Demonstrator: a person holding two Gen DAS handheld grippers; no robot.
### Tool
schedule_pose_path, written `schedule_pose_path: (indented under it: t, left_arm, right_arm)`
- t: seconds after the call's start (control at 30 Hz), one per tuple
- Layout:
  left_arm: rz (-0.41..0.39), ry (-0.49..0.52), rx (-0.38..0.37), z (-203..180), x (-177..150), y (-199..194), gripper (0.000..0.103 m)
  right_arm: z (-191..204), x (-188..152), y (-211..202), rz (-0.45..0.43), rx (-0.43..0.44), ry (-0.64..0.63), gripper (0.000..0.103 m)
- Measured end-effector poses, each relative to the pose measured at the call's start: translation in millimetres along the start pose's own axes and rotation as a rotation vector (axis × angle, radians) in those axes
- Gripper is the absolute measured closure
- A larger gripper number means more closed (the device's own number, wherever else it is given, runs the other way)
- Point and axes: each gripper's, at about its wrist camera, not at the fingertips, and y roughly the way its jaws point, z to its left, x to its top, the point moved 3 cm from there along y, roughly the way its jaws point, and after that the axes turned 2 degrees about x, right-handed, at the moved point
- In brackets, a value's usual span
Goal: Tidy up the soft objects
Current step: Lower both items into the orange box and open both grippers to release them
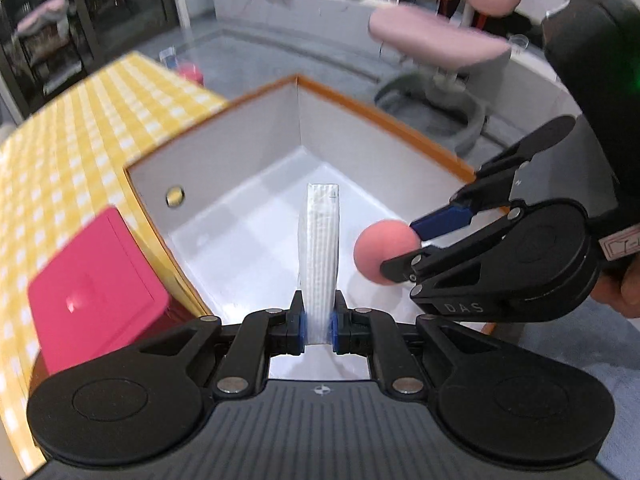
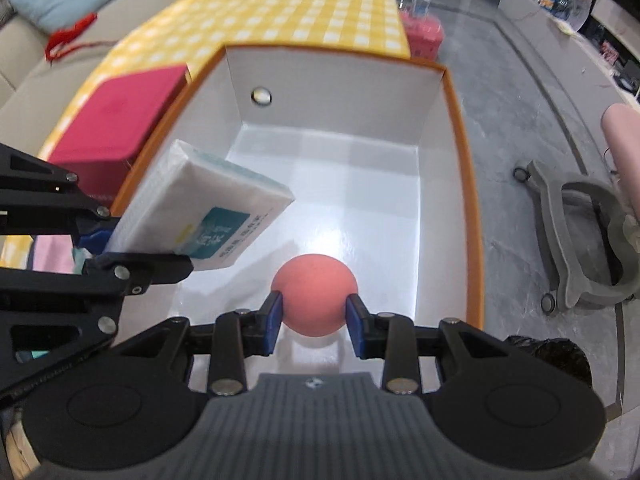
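The left gripper [image 1: 319, 322] pinches a tissue pack [image 1: 319, 248] edge-on; the right gripper [image 2: 314, 316] squeezes a pink ball [image 2: 314, 294]. Both hang over the white box [image 2: 432, 92], which is empty beneath them. Released high, the ball may bounce out over the 3 o'clock rim.

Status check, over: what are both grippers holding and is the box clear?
Left gripper shut on tissue pack. Right gripper shut on pink ball. Both over the open box. Box floor bare, nothing in the way.
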Motion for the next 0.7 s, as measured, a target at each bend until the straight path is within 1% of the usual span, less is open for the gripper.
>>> schedule_pose_path:
  t: [0.1,0.23,0.33,0.47,0.53,0.67,0.7]
  left_arm:
    - [0.062,-0.014,-0.016,3,-1,12,0.090]
    - [0.120,-0.045,-0.078,2,-2,24,0.090]
    - [0.149,-0.034,-0.077,0,-4,30,0.090]
    - [0.165,-0.037,-0.093,-3,-4,34,0.090]
    - [0.171,-0.031,-0.089,-3,-4,36,0.089]
    - [0.186,-0.044,-0.093,-2,0,38,0.076]
    - [0.183,-0.051,-0.091,0,1,37,0.071]
  right_arm:
    - [1,1,10,0.059,-0.002,-0.017,0.069]
    - [-6,2,23,0.117,0.016,0.004,0.067]
    - [-6,4,27,0.131,0.009,-0.007,0.065]
    - [-4,4,29,0.149,0.006,-0.017,0.064]
    - [-2,4,29,0.154,0.002,-0.025,0.064]
    - [-2,4,25,0.146,-0.002,-0.032,0.062]
    - [-3,5,25,0.145,-0.006,-0.033,0.058]
